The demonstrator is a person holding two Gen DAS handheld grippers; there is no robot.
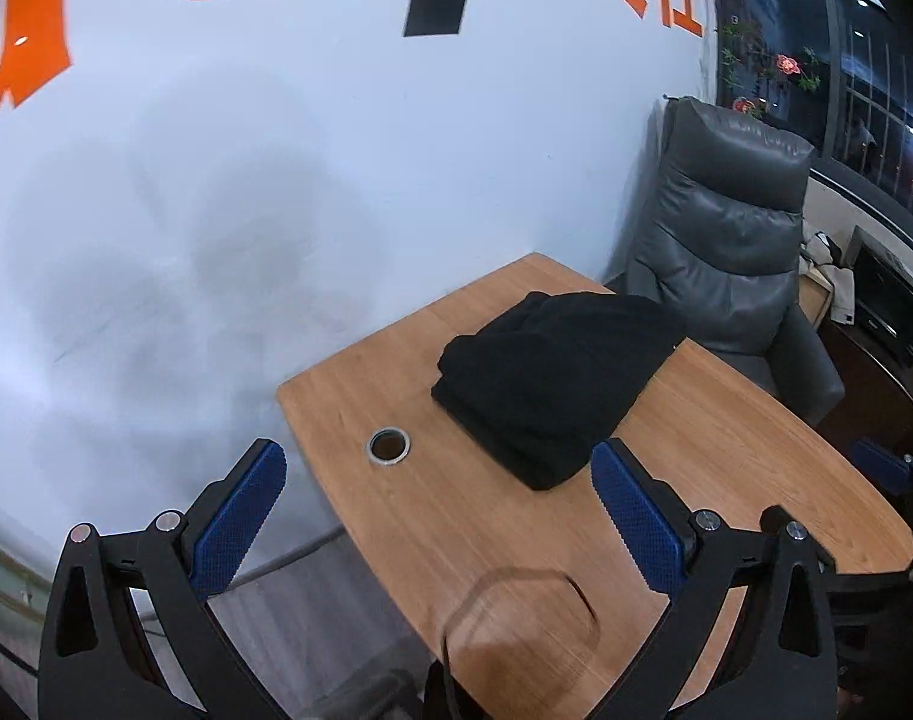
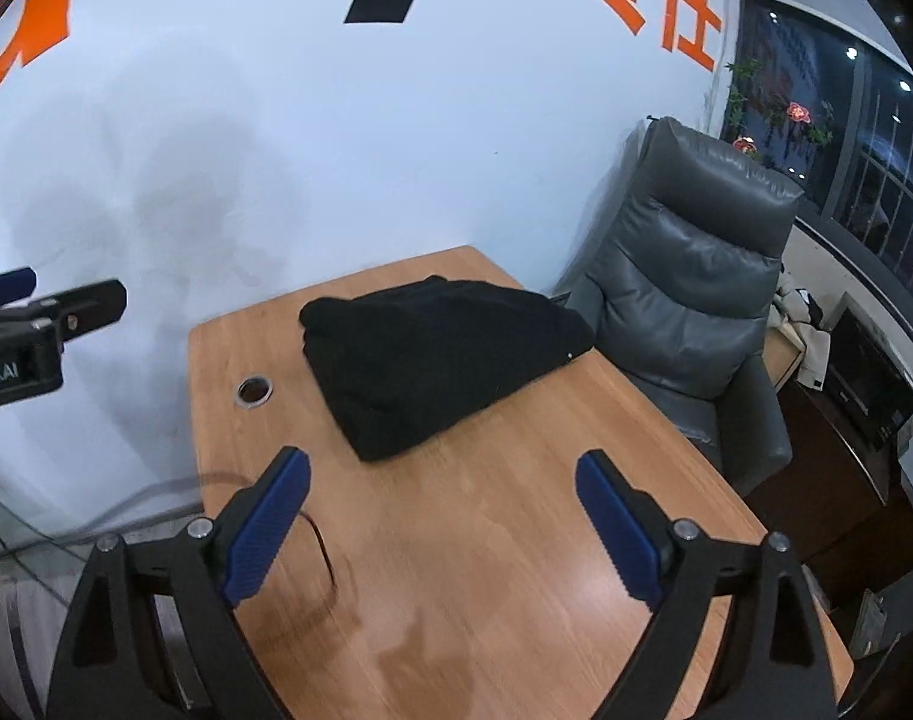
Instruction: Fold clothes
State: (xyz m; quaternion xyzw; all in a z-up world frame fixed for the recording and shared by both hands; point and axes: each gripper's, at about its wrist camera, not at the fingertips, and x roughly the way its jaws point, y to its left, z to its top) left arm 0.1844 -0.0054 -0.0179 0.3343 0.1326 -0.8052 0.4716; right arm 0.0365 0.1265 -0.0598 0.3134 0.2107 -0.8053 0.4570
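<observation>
A black garment (image 1: 546, 384) (image 2: 432, 360) lies folded into a thick bundle on the far part of the wooden table (image 1: 726, 450) (image 2: 516, 540). My left gripper (image 1: 438, 480) hangs above the table's near left side, open, with nothing between its blue pads. My right gripper (image 2: 441, 474) is also open and empty, raised above the table and short of the garment. The left gripper's body shows at the left edge of the right wrist view. Part of the right gripper shows at the right edge of the left wrist view.
A round metal cable grommet (image 1: 389, 447) (image 2: 254, 391) sits in the table left of the garment. A grey leather armchair (image 1: 732, 252) (image 2: 690, 300) stands behind the table's right corner. A white wall with orange lettering (image 1: 336, 180) runs close behind. A thin cord loop (image 1: 516, 588) lies near the front.
</observation>
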